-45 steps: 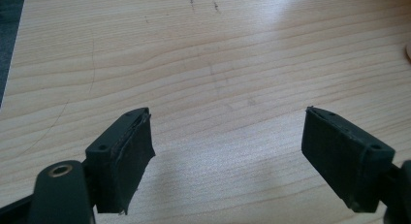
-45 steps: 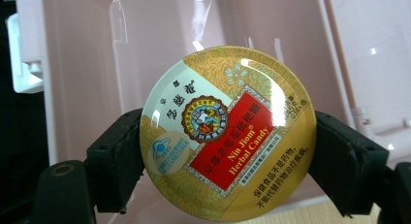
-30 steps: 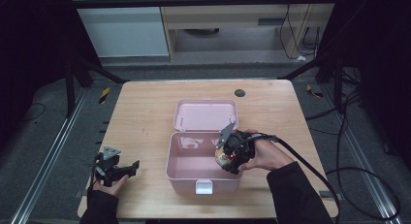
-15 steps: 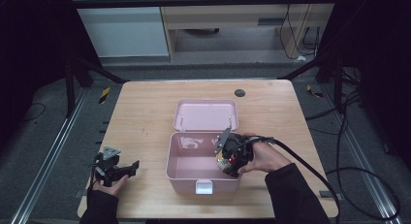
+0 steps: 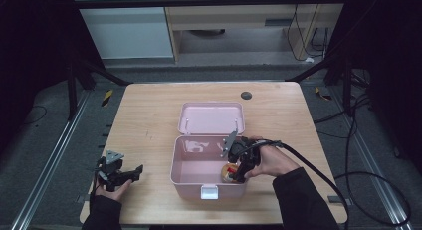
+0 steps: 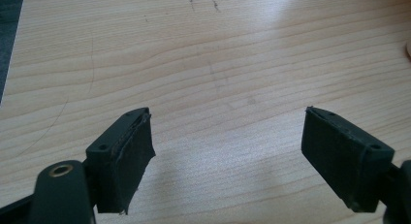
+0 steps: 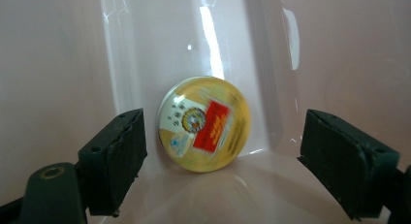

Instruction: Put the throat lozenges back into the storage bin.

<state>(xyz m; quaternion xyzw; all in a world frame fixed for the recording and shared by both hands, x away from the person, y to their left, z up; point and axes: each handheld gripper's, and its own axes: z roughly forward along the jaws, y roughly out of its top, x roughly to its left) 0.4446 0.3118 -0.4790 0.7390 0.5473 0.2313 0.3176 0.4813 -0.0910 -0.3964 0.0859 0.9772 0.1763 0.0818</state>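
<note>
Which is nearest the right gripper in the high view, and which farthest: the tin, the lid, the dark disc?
1. Tin: in the box, at the right gripper.
2. Lid: lying open behind the box.
3. Dark disc: near the table's far edge.

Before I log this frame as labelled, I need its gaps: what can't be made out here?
- Print on the round yellow tin: blurred in the right gripper view.
- Same tin in the high view: mostly hidden by the right gripper.
- Small dark disc on the table: too small to identify.
- Pink box near wall's inner face: hidden from the high view.
</note>
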